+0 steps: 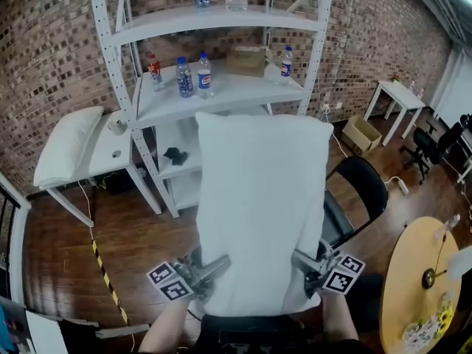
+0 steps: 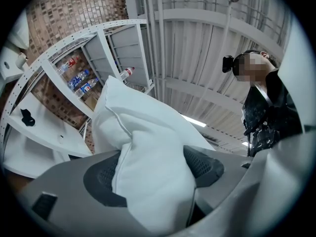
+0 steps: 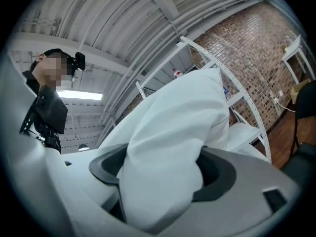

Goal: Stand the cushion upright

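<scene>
A large white cushion [image 1: 262, 205] hangs in the air in front of me, its long side running up the head view and hiding part of the shelf unit behind. My left gripper [image 1: 214, 265] is shut on its lower left edge. In the left gripper view the white cushion [image 2: 148, 167] bulges between the dark pads [image 2: 101, 174]. My right gripper [image 1: 304, 260] is shut on the lower right edge. The right gripper view shows the cushion [image 3: 168, 152] pinched between that gripper's pads [image 3: 217, 174].
A white metal shelf unit [image 1: 221, 87] with bottles and a cardboard box stands behind the cushion. A second white pillow [image 1: 68, 146] lies on a small white table at left. A black chair [image 1: 354, 198] is at right, a round wooden table [image 1: 417, 286] at lower right.
</scene>
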### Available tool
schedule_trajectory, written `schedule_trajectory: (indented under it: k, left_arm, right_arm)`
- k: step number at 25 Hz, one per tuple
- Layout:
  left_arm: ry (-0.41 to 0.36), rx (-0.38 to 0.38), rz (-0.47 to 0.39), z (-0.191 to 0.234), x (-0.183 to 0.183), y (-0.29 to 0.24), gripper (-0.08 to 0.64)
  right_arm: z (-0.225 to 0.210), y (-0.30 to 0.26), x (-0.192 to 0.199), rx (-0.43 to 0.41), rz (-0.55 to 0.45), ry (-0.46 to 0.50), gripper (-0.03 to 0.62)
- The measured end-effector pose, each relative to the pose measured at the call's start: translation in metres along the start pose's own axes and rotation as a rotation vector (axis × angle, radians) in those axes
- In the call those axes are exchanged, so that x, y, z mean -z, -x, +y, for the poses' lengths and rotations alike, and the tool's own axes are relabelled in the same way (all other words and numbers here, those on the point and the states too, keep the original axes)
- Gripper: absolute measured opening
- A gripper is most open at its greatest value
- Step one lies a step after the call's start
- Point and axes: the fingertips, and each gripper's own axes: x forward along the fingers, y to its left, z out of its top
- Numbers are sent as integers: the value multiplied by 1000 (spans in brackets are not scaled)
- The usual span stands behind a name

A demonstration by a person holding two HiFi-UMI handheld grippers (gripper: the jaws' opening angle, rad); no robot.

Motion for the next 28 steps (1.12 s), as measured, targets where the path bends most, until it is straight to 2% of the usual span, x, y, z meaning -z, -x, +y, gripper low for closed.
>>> schedule_trajectory:
  k: [3, 8, 17, 22, 26, 28]
  left_arm:
    - [2, -10, 8, 15, -1, -12, 339]
    - [-48, -48, 13, 47, -7, -44, 339]
    - [-155, -89, -8, 100, -42, -134, 340]
    - [-132, -67, 11, 121, -35, -195, 340]
    - [-105, -13, 42, 132, -18, -254, 339]
    - [-84, 32, 74, 137, -8, -286, 339]
  right_arm:
    - [-18, -9, -4, -8, 3, -19, 388]
    - [-66, -33, -15, -57, -11, -55, 388]
    - [-153, -84, -87, -191, -38, -49, 388]
    - [-203, -75, -121, -153, -71, -57, 388]
    - [-244, -50, -148, -97, -96, -66, 388]
    - [-263, -32, -160, -44, -131, -75, 388]
